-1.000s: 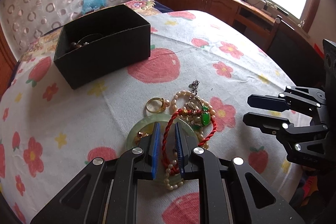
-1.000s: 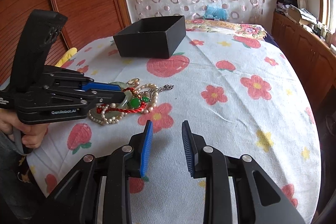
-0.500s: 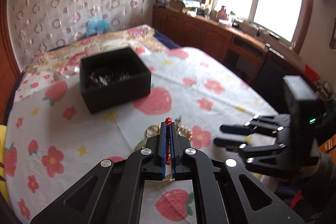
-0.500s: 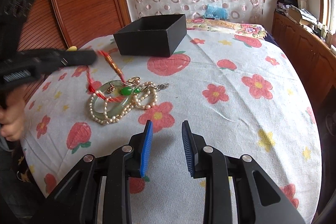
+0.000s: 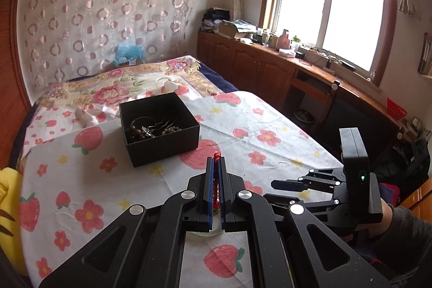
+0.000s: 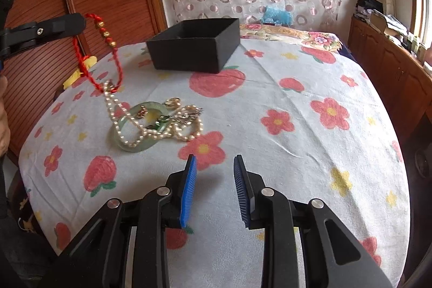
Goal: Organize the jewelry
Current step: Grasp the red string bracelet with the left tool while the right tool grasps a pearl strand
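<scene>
Right wrist view: bare cloth point(image 6: 310, 153) runs from 12 round to 3 o'clock, wide open, nothing on it. At 10 the jewelry pile point(image 6: 151, 123) blocks the low path. Red cord bracelet point(image 6: 108, 45) hangs from left gripper point(image 6: 83, 22), snagging the pearl strand point(image 6: 113, 109), so the lane at 10–11 is cluttered. Black box point(image 6: 197, 50) at 12, far side; approx. clear gap in front, prob. passable.

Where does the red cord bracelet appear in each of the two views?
Left wrist: red cord bracelet at lower centre, a red tip showing between the shut left gripper.
Right wrist: bracelet hangs at upper left, snagging the pearl necklace.
Shared landmark: black box.
</scene>
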